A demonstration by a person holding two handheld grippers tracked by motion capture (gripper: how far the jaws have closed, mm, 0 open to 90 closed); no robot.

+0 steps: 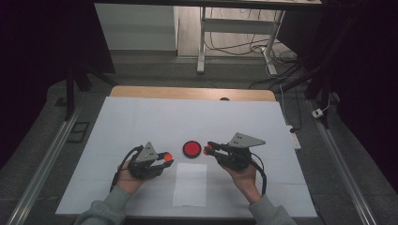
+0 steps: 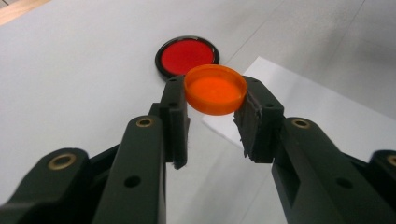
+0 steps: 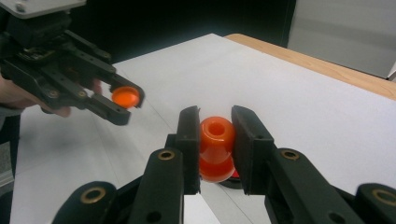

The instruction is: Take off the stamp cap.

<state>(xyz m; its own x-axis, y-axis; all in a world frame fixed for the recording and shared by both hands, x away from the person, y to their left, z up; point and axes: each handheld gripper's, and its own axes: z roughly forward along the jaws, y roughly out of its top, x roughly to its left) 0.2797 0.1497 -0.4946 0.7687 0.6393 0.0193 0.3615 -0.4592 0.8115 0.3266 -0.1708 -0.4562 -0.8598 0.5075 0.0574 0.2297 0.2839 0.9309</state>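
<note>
Left gripper [image 2: 212, 116] clamps an orange cap [image 2: 215, 88] and right gripper [image 3: 215, 140] clamps an orange bottle [image 3: 216, 148], either side of a red disc [image 1: 191, 148] on the table [image 1: 141, 117].

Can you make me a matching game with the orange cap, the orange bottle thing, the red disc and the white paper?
Things:
1. orange cap
2. orange bottle
3. red disc
4. white paper sheet

Places:
A. lying on the table between the two claws
B. clamped in the right claw
C. lying flat nearest the person
D. clamped in the left claw

Pairs: 1-D, 2-B, 3-A, 4-C
</note>
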